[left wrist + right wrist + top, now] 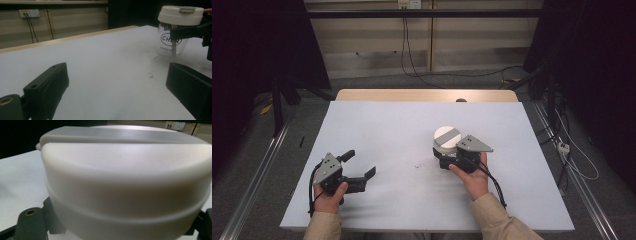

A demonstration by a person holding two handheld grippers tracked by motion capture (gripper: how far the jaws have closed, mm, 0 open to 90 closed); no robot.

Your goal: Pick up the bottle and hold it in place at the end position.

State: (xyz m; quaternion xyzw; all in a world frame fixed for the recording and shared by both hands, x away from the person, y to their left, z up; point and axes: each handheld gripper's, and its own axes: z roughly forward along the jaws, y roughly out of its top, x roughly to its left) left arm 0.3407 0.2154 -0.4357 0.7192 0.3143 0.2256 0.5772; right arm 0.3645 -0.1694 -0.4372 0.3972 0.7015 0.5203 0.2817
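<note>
Right gripper view: jar lid blurred, cut off at right and bottom edges, hiding both jaws' tips; left gripper view: jar print partly covered by right gripper.

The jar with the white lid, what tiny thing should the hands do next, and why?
Probably bring the open left gripper over to the lid. The right gripper already clamps the clear jar below it, while the left one sits apart on the table, holding nothing.
</note>
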